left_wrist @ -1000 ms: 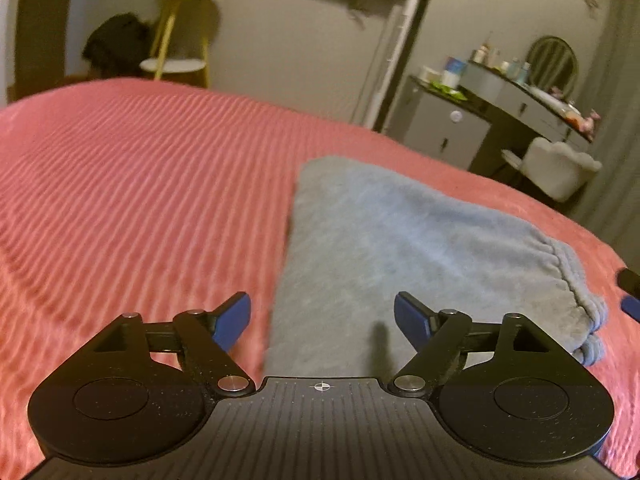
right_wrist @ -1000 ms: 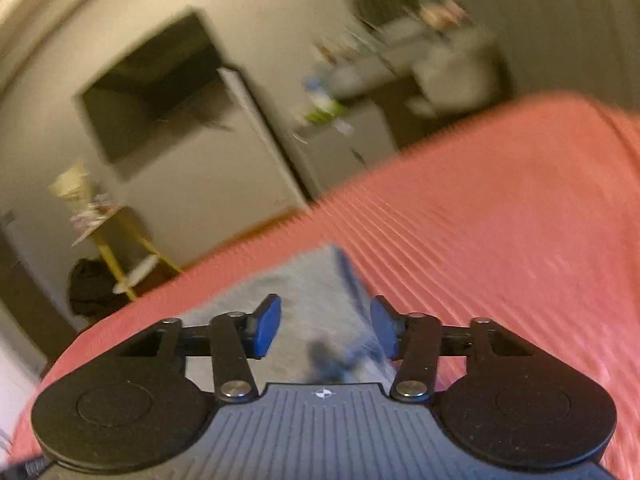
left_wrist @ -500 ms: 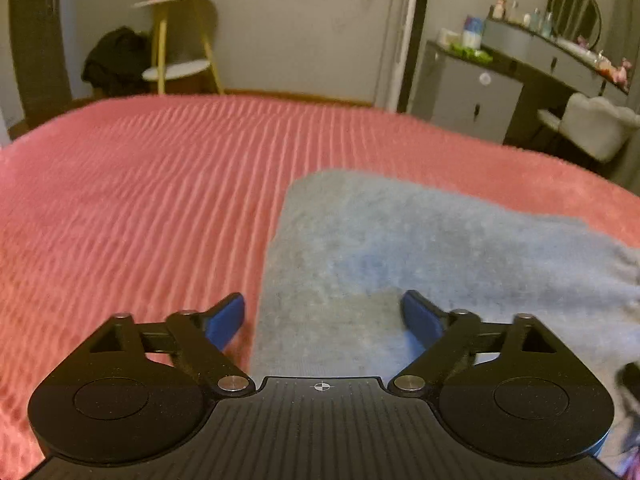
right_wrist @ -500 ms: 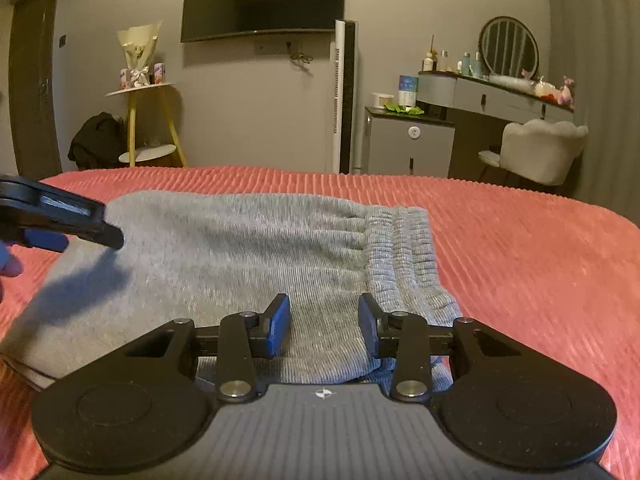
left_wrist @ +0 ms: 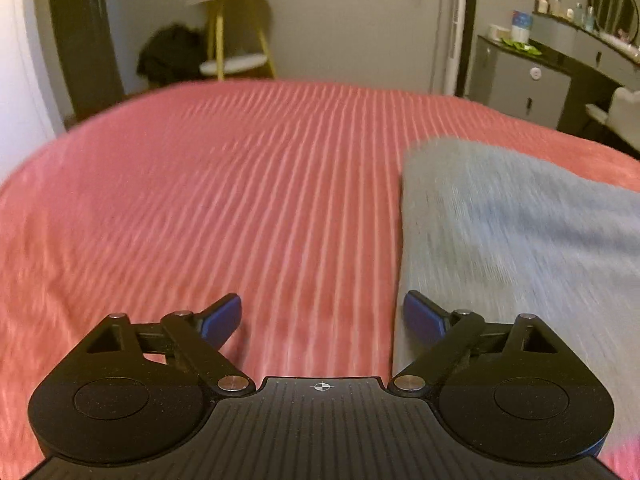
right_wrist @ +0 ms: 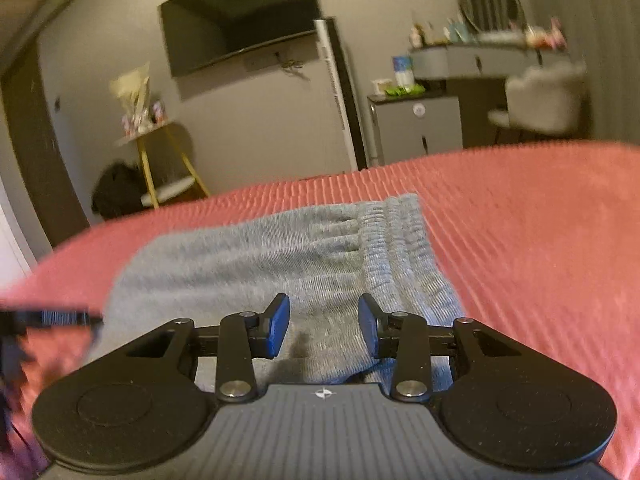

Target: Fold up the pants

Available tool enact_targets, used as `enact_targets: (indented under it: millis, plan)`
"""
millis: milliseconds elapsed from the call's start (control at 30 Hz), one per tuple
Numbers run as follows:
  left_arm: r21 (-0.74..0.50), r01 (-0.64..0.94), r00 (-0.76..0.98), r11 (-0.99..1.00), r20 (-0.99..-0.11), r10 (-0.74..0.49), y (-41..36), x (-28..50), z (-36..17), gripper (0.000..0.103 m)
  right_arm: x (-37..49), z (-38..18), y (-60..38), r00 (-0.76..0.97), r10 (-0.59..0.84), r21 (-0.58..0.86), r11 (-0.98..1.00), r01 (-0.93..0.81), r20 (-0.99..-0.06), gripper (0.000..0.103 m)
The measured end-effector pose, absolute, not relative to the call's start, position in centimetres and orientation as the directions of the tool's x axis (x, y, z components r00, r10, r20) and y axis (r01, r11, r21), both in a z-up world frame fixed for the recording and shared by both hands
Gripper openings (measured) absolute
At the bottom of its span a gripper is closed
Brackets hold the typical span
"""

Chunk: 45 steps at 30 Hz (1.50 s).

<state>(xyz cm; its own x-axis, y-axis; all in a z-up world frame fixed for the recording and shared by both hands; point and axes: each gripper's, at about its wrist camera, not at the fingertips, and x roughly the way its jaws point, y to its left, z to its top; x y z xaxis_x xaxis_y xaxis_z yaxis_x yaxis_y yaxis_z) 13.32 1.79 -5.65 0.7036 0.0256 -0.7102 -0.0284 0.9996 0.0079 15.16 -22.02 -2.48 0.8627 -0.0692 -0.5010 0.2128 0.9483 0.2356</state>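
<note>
Grey sweatpants (right_wrist: 280, 256) lie folded on a red ribbed bedspread (right_wrist: 520, 240), with the elastic waistband (right_wrist: 400, 240) toward the right. My right gripper (right_wrist: 323, 330) is open and empty just above the near edge of the pants beside the waistband. My left gripper (left_wrist: 322, 320) is open wide and empty over bare bedspread (left_wrist: 220, 208), with the left folded edge of the pants (left_wrist: 500, 232) by its right finger. The left gripper shows blurred at the left edge of the right wrist view (right_wrist: 52, 318).
Beyond the bed stand a yellow-legged side table (left_wrist: 236, 40) with a dark bag beside it, a grey cabinet (left_wrist: 520, 84), a vanity with a round mirror (right_wrist: 488, 0), a white chair (right_wrist: 544, 100) and a wall TV (right_wrist: 240, 16).
My left gripper has shifted left, off the pants and over bare bedspread. My right gripper view has tilted and pulled back slightly; both stay open and empty.
</note>
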Motion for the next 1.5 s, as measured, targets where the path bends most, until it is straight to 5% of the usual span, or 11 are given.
enact_targets:
  millis: [133, 200, 233, 333, 567, 833, 967, 1367, 1500]
  plan:
    - [-0.134, -0.056, 0.681, 0.989, -0.73, -0.06, 3.2, 9.1, -6.0, 0.093, 13.8, -1.5, -23.6, 0.854, 0.008, 0.394, 0.889, 0.231, -0.52, 0.056]
    - [-0.208, -0.053, 0.658, 0.977, -0.743, -0.123, 3.6, 8.4, -5.4, 0.093, 13.5, -1.4, -24.0, 0.839, 0.033, 0.458, 0.849, 0.263, -0.542, 0.089]
    - [-0.256, -0.047, 0.658, 0.966, -0.735, -0.162, 3.8, 7.9, -5.0, 0.093, 13.3, -1.6, -24.1, 0.824, 0.014, 0.469, 0.827, 0.309, -0.567, 0.09]
    - [-0.334, -0.043, 0.627, 0.941, -0.743, -0.235, 4.2, 7.1, -5.2, 0.093, 12.6, -2.2, -25.1, 0.807, 0.0, 0.511, 0.774, 0.374, -0.591, 0.09]
    - [-0.294, -0.018, 0.562, 0.956, -0.793, -0.233, 3.8, 8.2, -6.6, 0.095, 12.4, -7.6, -29.2, 0.759, 0.169, 0.727, 0.473, 0.498, -0.629, 0.09]
    - [-0.37, -0.071, 0.565, 0.926, -0.78, -0.269, 5.8, 7.5, -7.3, 0.095, 11.0, -10.1, -30.7, 0.805, 0.226, 0.827, 0.29, 0.482, -0.548, 0.092]
    - [-0.241, -0.056, 0.616, 0.969, -0.772, -0.156, 4.6, 8.3, -7.0, 0.097, 11.7, -10.5, -30.9, 0.786, 0.234, 0.808, 0.324, 0.492, -0.572, 0.092]
    - [-0.211, -0.05, 0.622, 0.976, -0.771, -0.134, 3.8, 7.4, -6.1, 0.097, 12.2, -9.4, -29.7, 0.764, 0.222, 0.769, 0.41, 0.491, -0.606, 0.091]
    - [-0.174, -0.045, 0.634, 0.984, -0.766, -0.106, 3.2, 7.4, -6.2, 0.097, 12.3, -8.8, -28.8, 0.757, 0.185, 0.73, 0.48, 0.487, -0.627, 0.079]
